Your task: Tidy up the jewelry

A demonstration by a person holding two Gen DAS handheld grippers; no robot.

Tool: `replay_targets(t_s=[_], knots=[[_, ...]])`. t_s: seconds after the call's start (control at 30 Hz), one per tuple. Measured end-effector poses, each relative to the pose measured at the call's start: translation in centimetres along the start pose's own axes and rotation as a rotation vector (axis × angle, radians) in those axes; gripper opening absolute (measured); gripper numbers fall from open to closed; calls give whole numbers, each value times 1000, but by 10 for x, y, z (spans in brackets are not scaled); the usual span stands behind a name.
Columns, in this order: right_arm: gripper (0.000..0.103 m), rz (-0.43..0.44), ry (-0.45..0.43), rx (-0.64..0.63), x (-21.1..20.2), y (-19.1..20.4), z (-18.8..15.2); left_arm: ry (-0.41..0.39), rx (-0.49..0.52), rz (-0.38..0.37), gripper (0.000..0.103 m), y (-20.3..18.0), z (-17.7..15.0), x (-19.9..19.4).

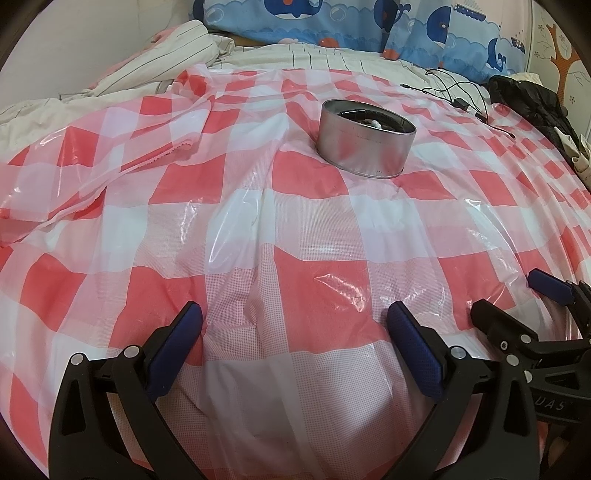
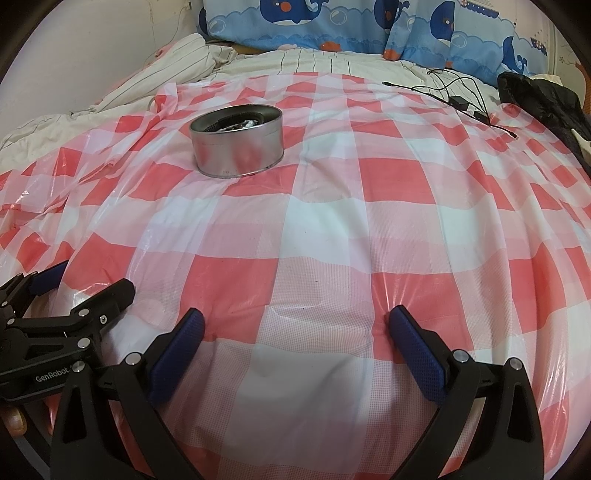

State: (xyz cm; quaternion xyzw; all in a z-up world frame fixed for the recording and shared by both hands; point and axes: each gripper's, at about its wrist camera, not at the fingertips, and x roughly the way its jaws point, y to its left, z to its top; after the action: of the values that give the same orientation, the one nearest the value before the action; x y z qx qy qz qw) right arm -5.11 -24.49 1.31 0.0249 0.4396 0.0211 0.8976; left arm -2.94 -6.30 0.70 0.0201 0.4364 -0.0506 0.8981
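1. Jewelry (image 1: pixel 371 123) is being seen in the left wrist view as a dark band and some small white beads, held inside a round metal tin (image 1: pixel 365 142). The tin is being carried upright by a red-and-white checked plastic sheet (image 1: pixel 258 221) spread over a bed, well ahead of the left claw (image 1: pixel 295 325) and a little to its right.
2. In the same view, the left claw is being held wide open with nothing between its blue-padded fingers (image 1: pixel 413 350), low over the sheet. The right claw (image 1: pixel 517 299) is being shown at the right edge, just beside the left one, its jaws parted.
3. Behind the tin, whale-print pillows (image 1: pixel 332 22) are being propped along the head of the bed, a striped quilt (image 1: pixel 166 59) is being left bunched at the far left, and thin black cables (image 1: pixel 461 92) and a dark garment (image 1: pixel 535 107) are being seen at the far right.
4. In the right wrist view, the metal tin (image 2: pixel 236 144) is being shown ahead and to the left, with the jewelry (image 2: pixel 236 123) inside it; individual pieces cannot be told apart.
5. The right claw (image 2: pixel 295 325) is being held wide open and empty, close above the checked sheet (image 2: pixel 369 229). The left claw (image 2: pixel 85 277) is being shown at the lower left, parted, and a fingertip (image 2: pixel 14 419) is being glimpsed beneath it.
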Motion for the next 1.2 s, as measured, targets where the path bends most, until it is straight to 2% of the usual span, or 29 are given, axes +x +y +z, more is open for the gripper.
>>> replay_targets(t_s=[1.2], knots=[[96, 0, 1, -2, 0, -1, 1, -8, -8, -11, 96, 1, -2, 1]])
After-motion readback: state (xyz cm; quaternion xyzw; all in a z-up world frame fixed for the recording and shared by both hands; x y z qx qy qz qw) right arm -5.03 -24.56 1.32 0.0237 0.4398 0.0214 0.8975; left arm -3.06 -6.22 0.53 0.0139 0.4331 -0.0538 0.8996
